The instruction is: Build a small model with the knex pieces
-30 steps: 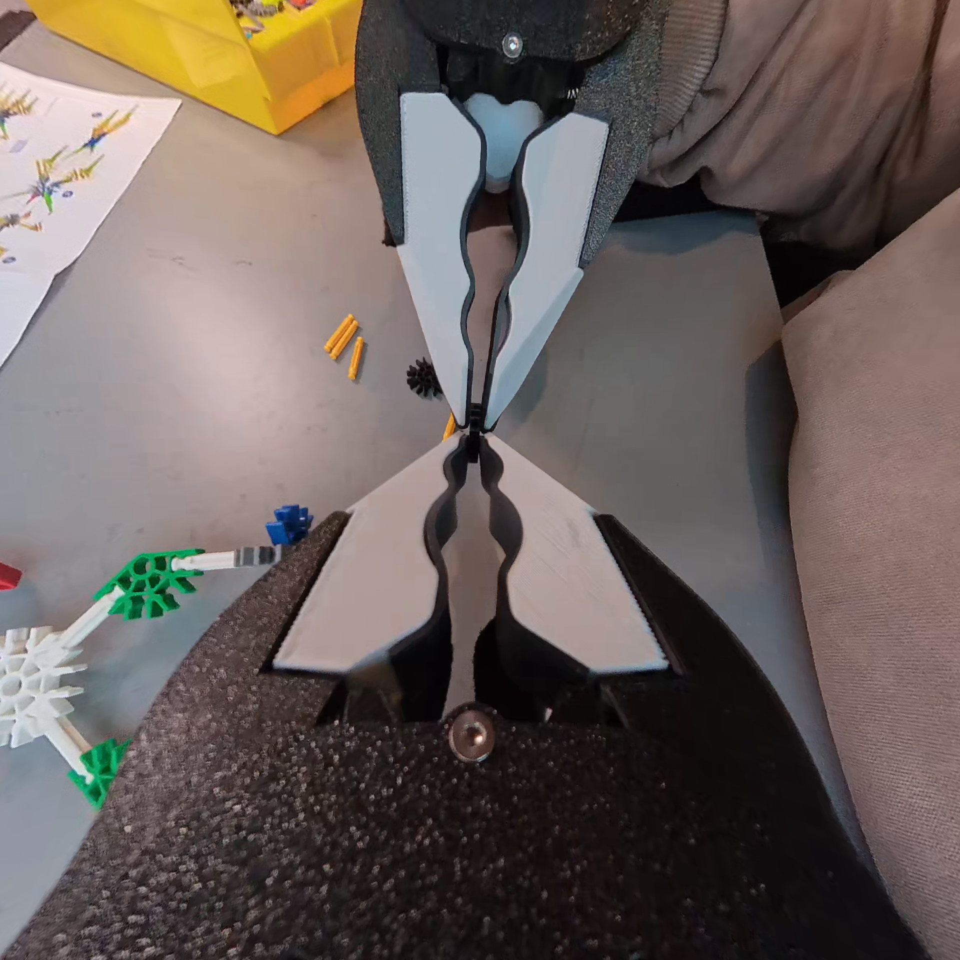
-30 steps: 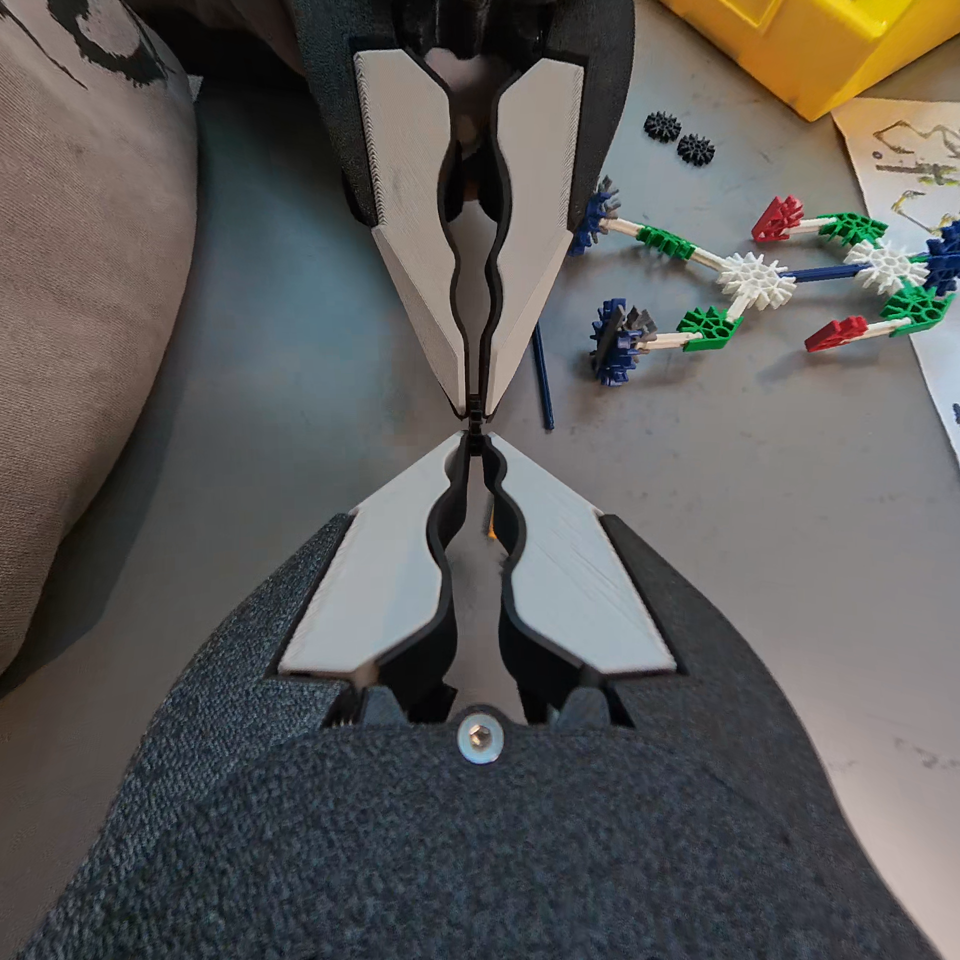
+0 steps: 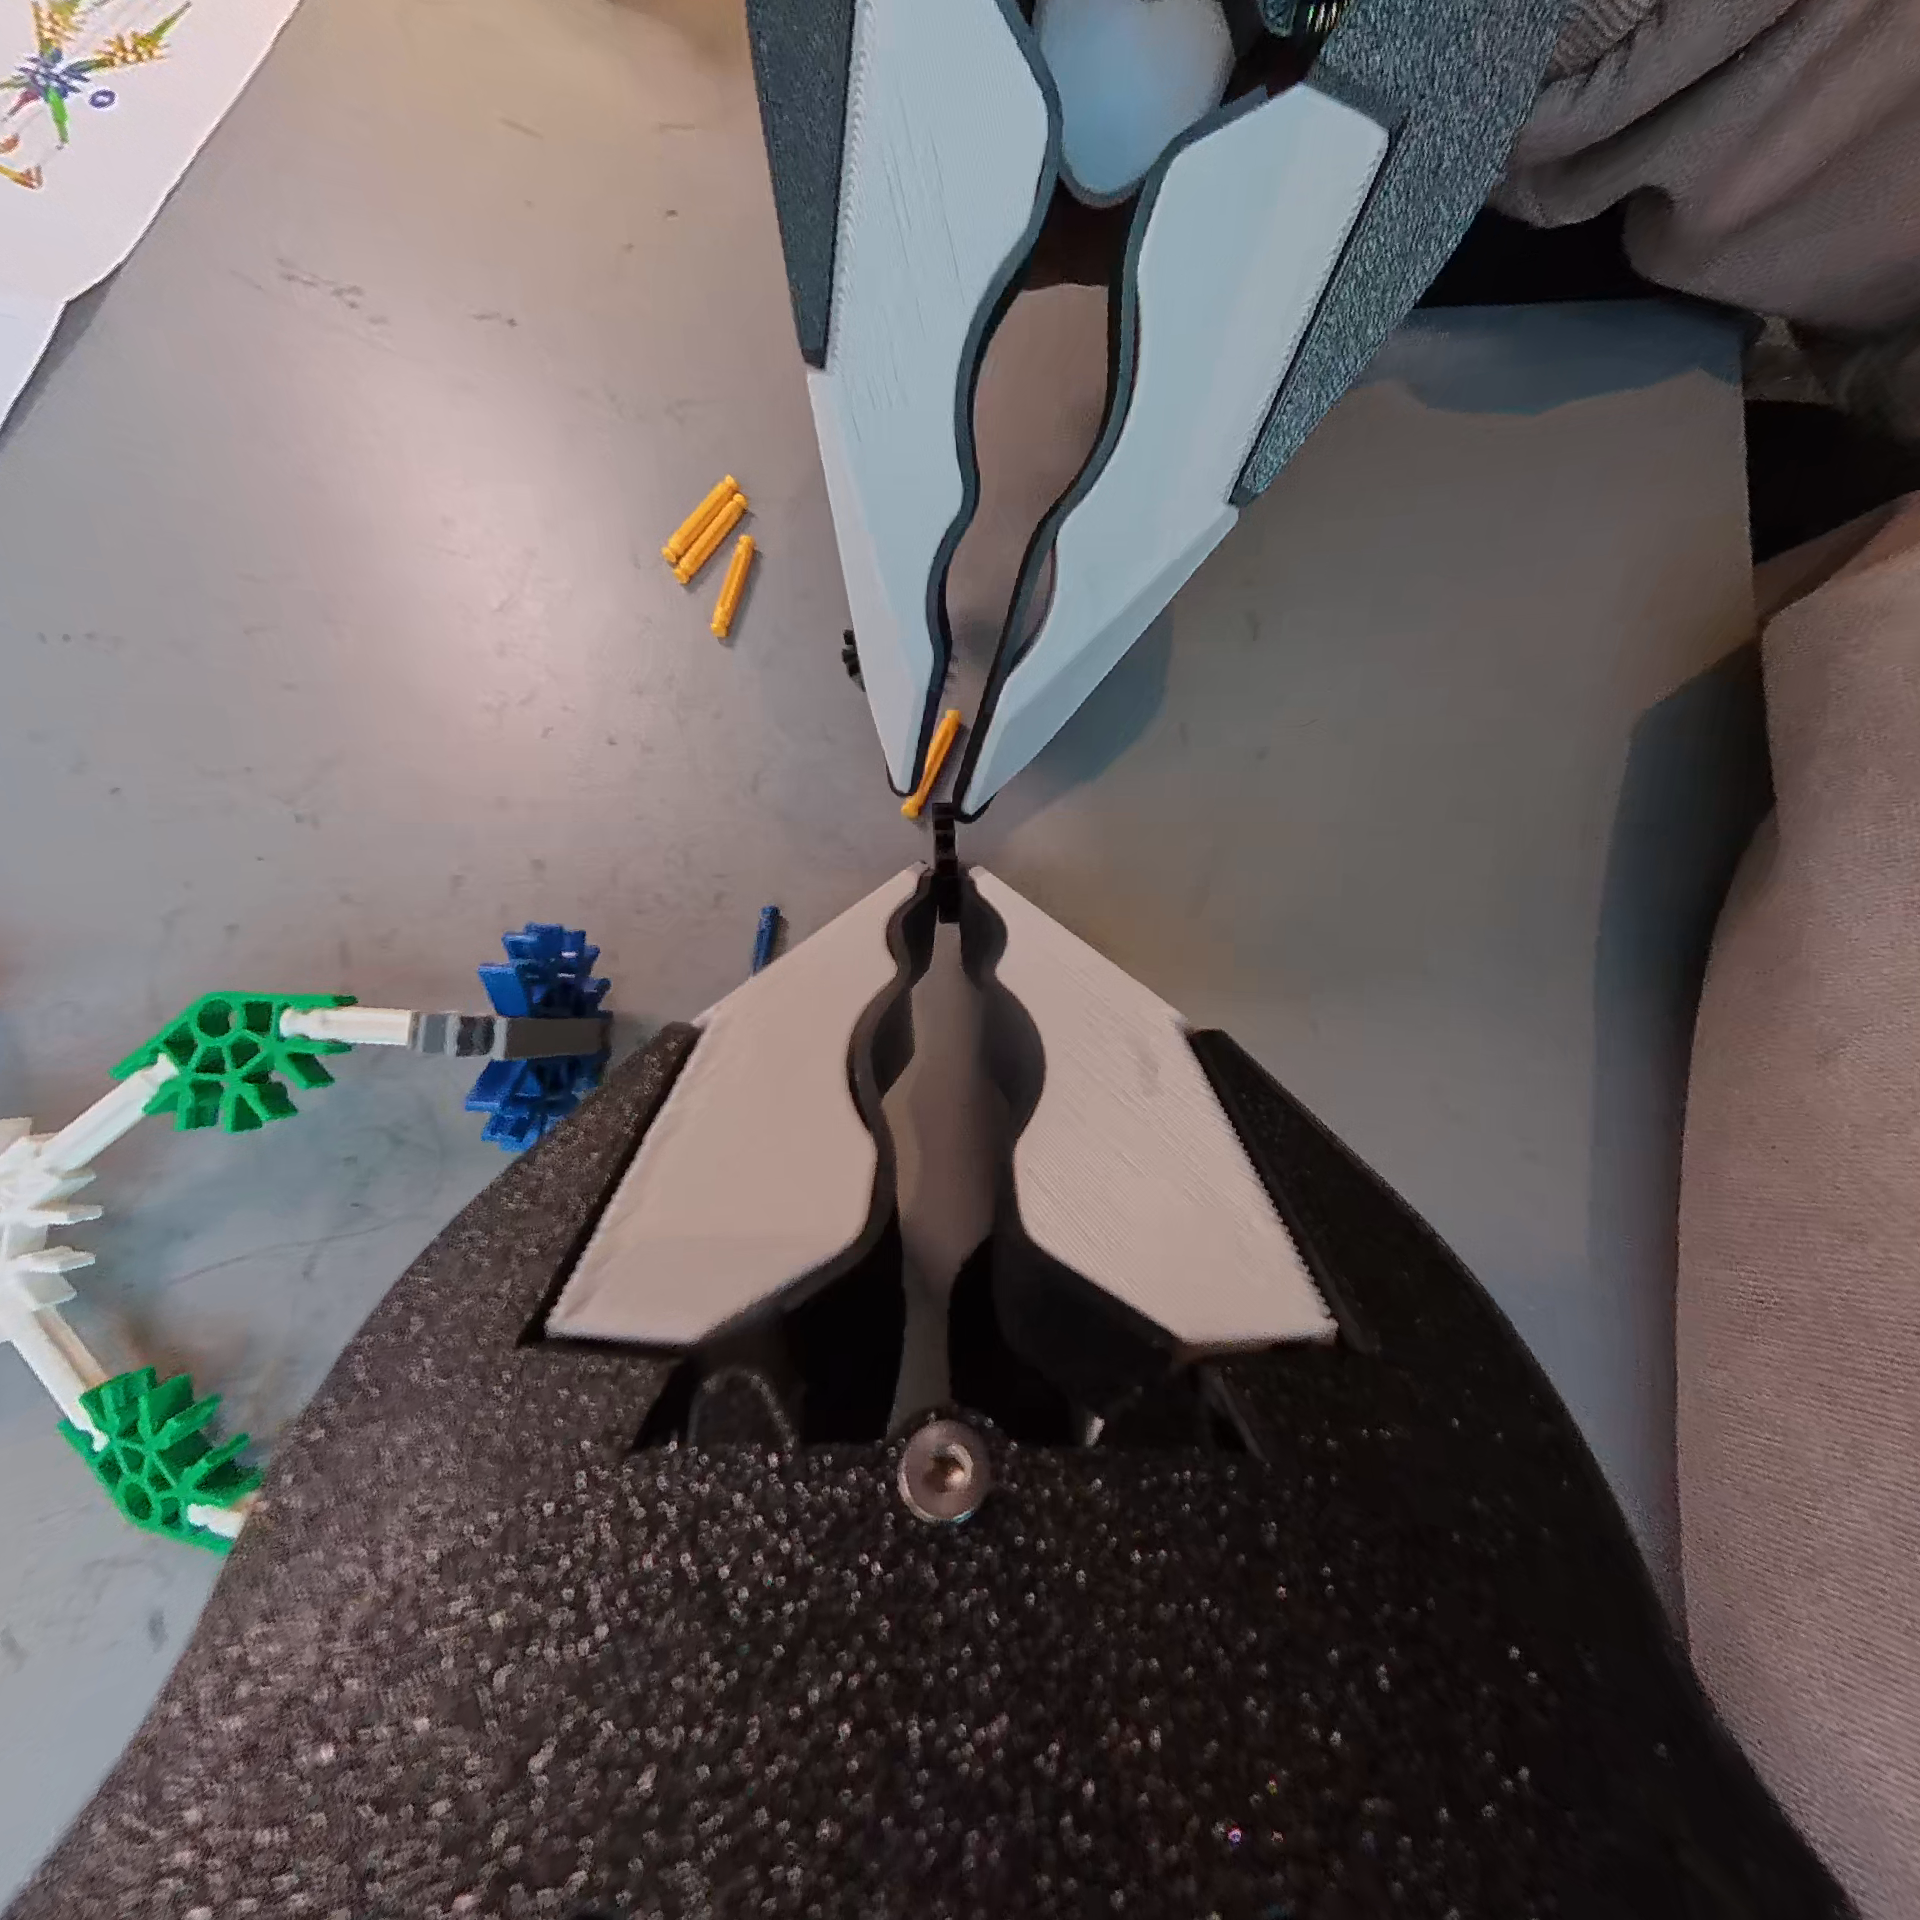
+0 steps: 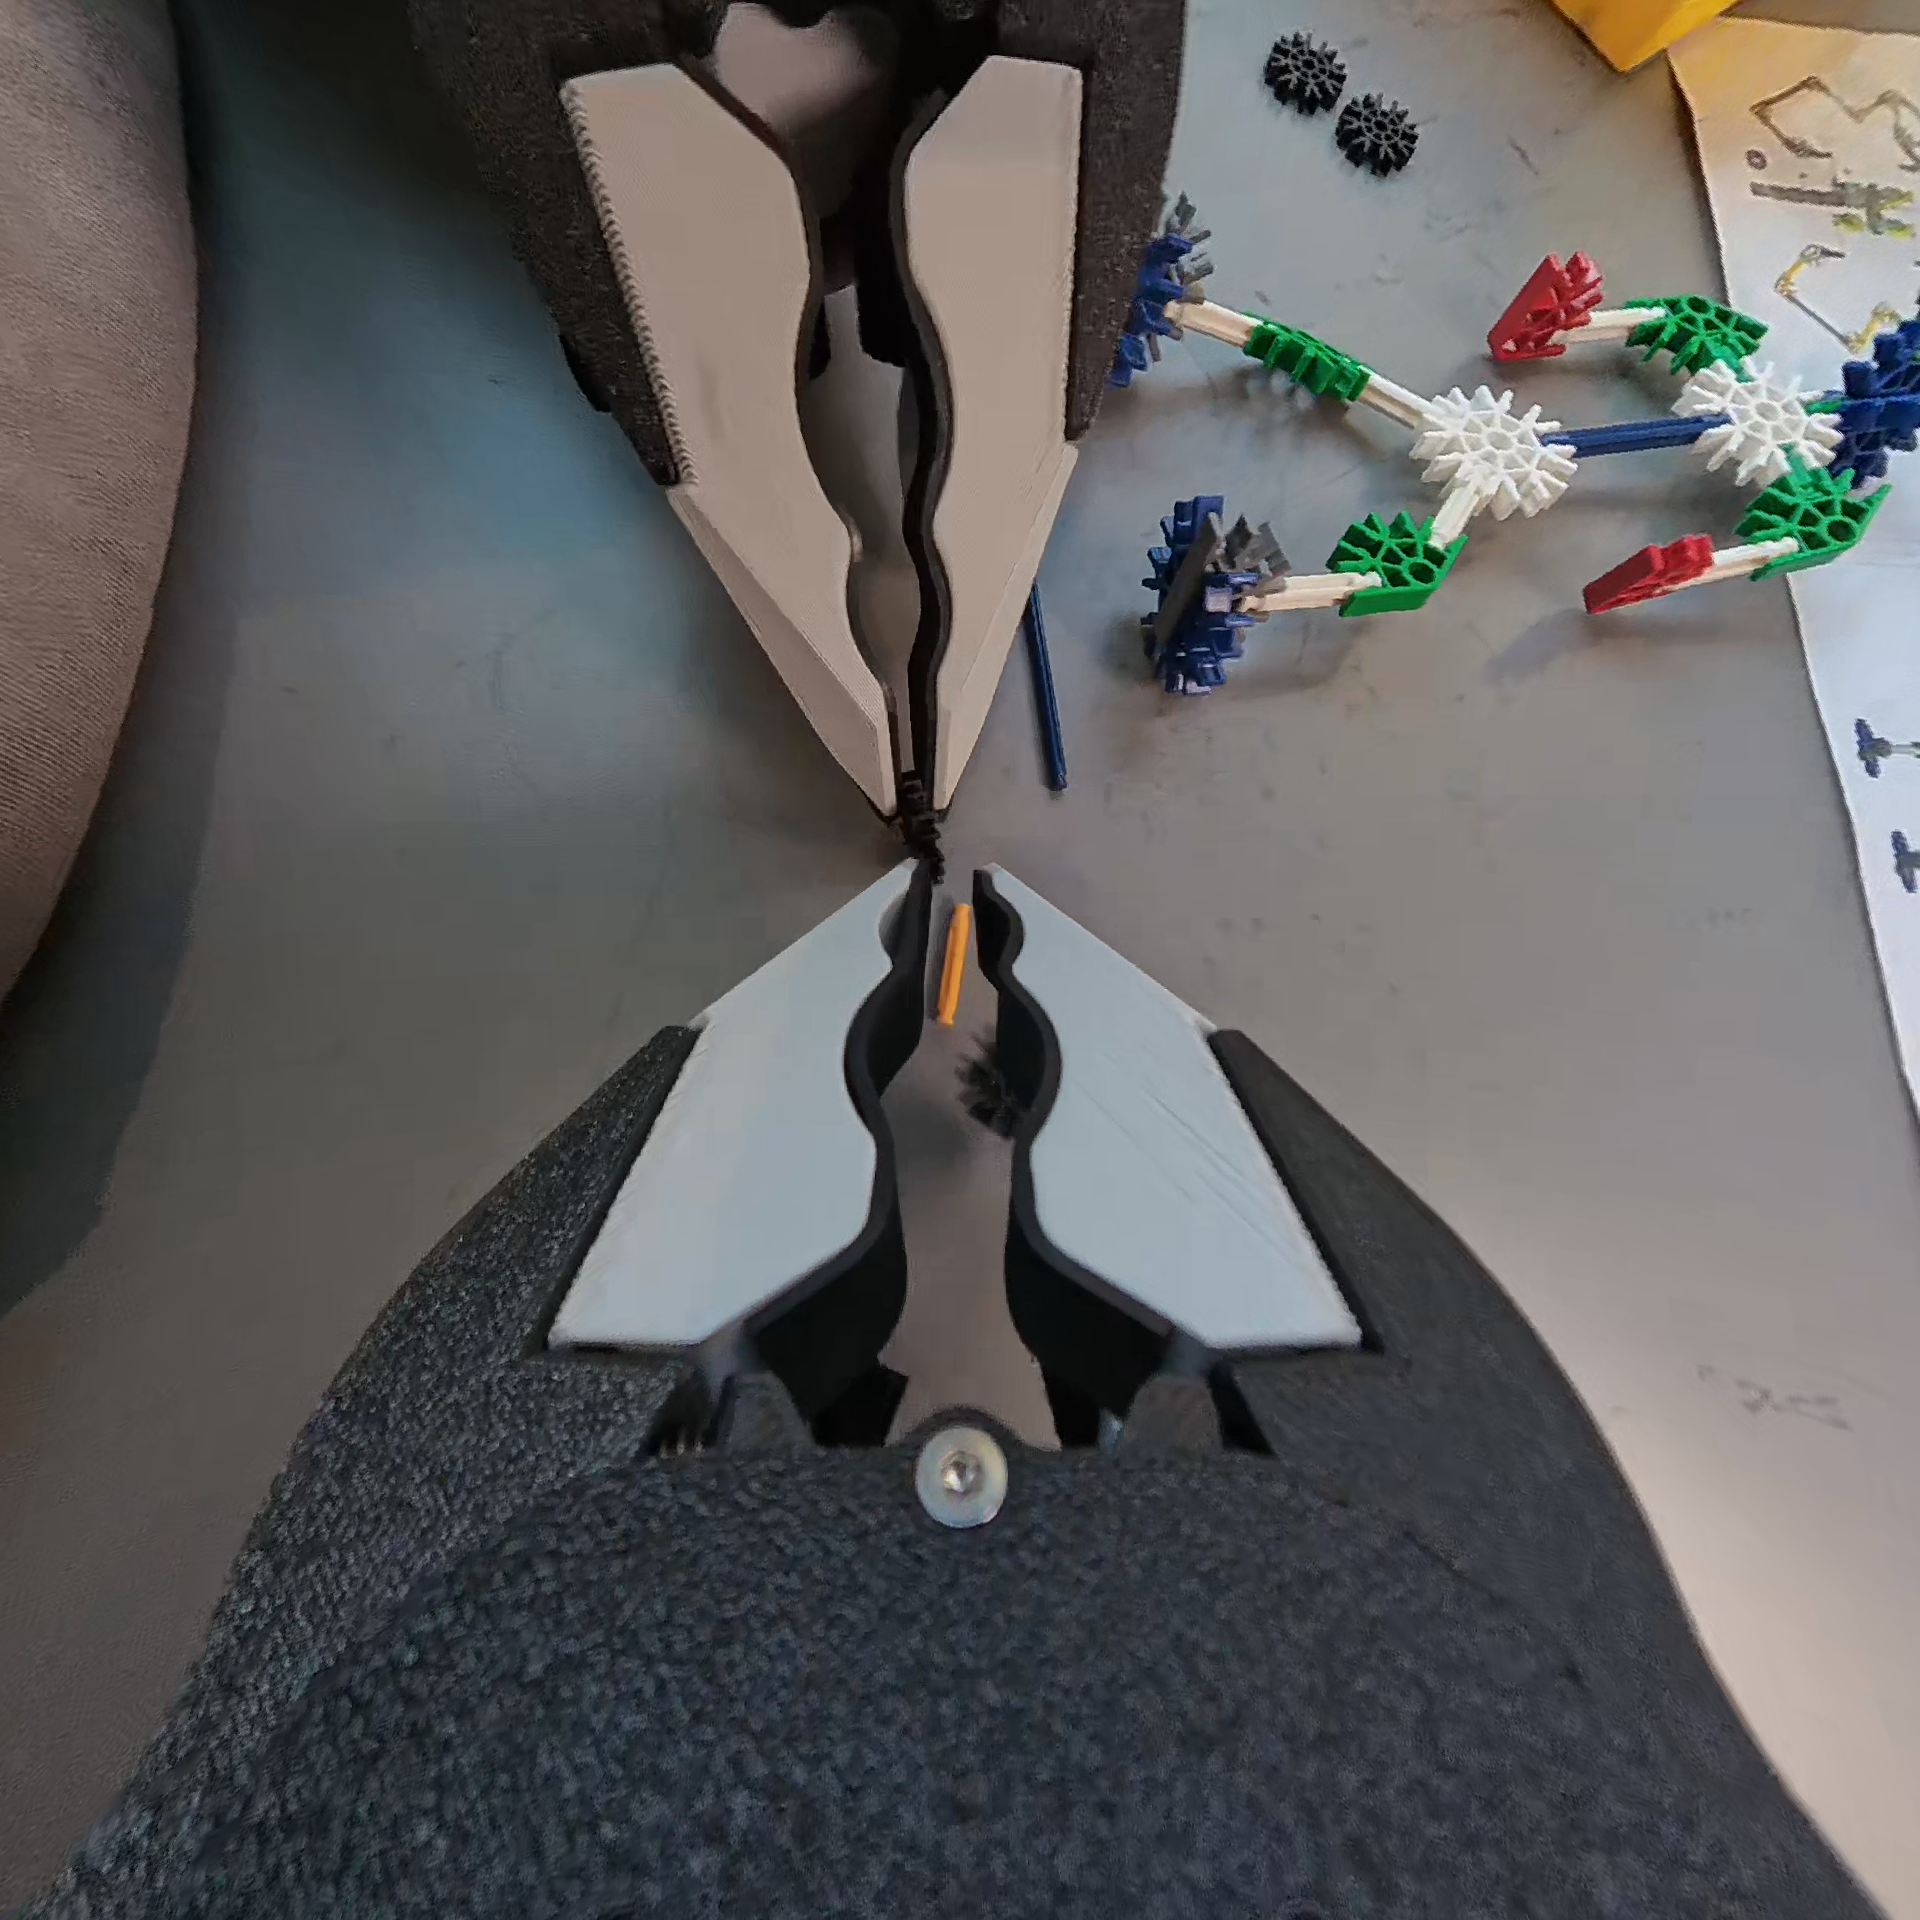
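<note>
Two grippers meet tip to tip above the grey table (image 3: 312, 644). My left gripper (image 3: 945, 883) is clenched on a small black connector (image 3: 944, 847), which sticks out past its fingertips towards the other tool. My right gripper (image 4: 948, 878) is released: its fingertips stand slightly parted, and the black piece sits right at the tip of one finger, though I cannot tell whether they touch.

Through that gap I see a short orange rod (image 4: 952, 961) lying on the table below, and behind it a blurred black toothed piece (image 4: 992, 1091). Three more orange rods (image 3: 712, 540) lie together to one side. A thin dark blue rod (image 4: 1042, 686) lies just beside the left gripper's fingers in the right wrist view.

Farther off lies a toy model (image 4: 1496, 447) of white rods joined by green, white, red and blue connectors. Two black toothed wheels (image 4: 1340, 104) sit beyond it, near the corner of a yellow box (image 4: 1642, 26). A printed sheet (image 4: 1860, 582) lies along the table's edge, under part of the model. Beige fabric (image 3: 1818, 1039) borders the table on the other side.
</note>
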Motion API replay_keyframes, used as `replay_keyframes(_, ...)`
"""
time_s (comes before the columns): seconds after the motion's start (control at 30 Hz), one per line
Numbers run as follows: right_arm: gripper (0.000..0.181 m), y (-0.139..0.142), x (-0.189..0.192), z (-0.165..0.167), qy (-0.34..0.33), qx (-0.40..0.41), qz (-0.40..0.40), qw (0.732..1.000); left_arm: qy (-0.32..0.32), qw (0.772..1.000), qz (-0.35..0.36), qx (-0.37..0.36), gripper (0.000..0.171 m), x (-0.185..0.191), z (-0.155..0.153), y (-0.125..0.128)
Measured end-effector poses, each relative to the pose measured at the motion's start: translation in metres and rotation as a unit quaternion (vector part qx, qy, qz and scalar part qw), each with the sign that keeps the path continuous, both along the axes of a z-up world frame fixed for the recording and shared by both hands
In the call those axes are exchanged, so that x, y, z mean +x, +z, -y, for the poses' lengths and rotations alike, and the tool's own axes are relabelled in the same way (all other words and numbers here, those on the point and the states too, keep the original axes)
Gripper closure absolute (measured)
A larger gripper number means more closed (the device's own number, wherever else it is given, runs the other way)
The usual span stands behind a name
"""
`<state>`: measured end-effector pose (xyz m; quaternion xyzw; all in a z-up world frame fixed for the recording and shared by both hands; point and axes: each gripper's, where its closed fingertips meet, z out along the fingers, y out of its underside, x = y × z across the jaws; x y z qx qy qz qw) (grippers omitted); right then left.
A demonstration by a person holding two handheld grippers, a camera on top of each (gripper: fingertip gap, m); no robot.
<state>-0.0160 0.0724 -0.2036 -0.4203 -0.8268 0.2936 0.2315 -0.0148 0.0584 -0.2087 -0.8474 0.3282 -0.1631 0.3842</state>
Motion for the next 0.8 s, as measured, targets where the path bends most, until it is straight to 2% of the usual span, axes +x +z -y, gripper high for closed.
replay_keyframes(0.13, 0.169, -0.009, 0.013, -0.016, -0.044, 0.006, 0.061, 0.997, 0.016, 1.000, 0.008, -0.006, 0.170, 0.002, -0.001, 0.000)
replay_keyframes(0.3, 0.171, -0.016, 0.013, -0.012, -0.069, 0.005, 0.085, 0.994, 0.028, 1.000, 0.005, -0.008, 0.170, -0.003, -0.004, 0.000)
replay_keyframes(0.53, 0.180, -0.017, 0.012, -0.007, -0.140, -0.051, 0.123, 0.981, 0.043, 0.999, 0.003, -0.003, 0.170, -0.008, -0.007, 0.000)
replay_keyframes(0.63, 0.180, -0.010, 0.008, -0.008, -0.204, -0.093, 0.096, 0.970, 0.050, 0.999, 0.008, -0.003, 0.170, -0.009, -0.009, 0.000)
replay_keyframes(0.73, 0.180, 0.010, -0.002, 0.001, -0.268, -0.193, 0.042, 0.943, 0.055, 0.998, 0.011, -0.002, 0.170, -0.010, -0.010, 0.000)
replay_keyframes(0.8, 0.180, 0.012, -0.004, 0.004, -0.298, -0.214, 0.031, 0.930, 0.058, 0.998, 0.011, -0.001, 0.170, -0.010, -0.010, 0.000)
